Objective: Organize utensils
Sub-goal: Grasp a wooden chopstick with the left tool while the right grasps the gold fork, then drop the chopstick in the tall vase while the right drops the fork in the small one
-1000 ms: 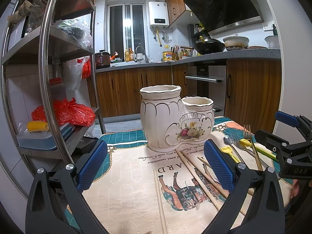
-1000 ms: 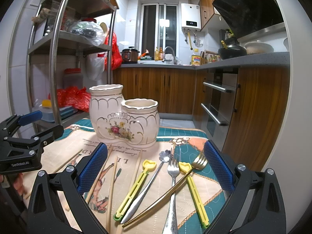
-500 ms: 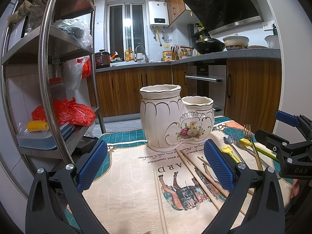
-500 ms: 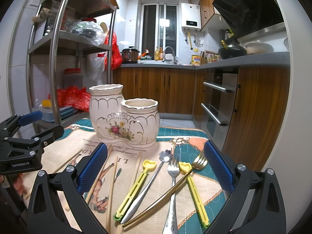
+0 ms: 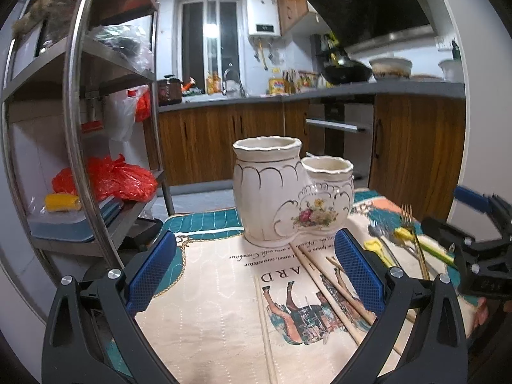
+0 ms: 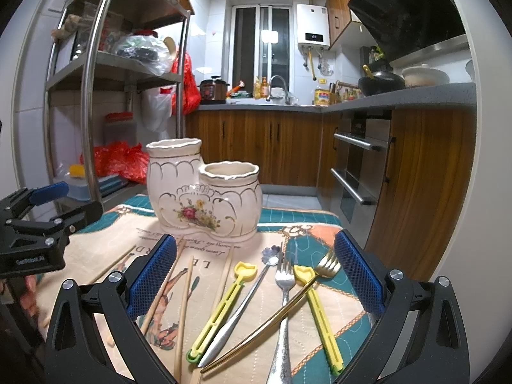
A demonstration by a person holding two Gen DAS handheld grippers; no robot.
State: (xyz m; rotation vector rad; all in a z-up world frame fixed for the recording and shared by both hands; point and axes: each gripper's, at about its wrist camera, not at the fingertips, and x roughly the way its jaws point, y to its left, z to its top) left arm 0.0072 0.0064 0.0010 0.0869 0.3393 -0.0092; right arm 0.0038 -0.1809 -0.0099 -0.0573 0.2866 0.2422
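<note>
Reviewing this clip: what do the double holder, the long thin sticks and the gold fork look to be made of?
Holder: looks like glazed ceramic, with a glossy cream surface, gilt trim and a painted flower.
Sticks: probably wood or bamboo; matte, pale tan, no shine.
Gold fork: likely metal with a polished gold-coloured finish, given its bright reflections; whether it is plated cannot be told.

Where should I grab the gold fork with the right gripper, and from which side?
Grip the gold fork at its mid-handle, where it bridges over the silver fork and so probably sits slightly raised off the mat. Bring the open right gripper down from above, fingers straddling the thin handle across its diagonal. Avoid the tines, which lie against the yellow clip.
</note>
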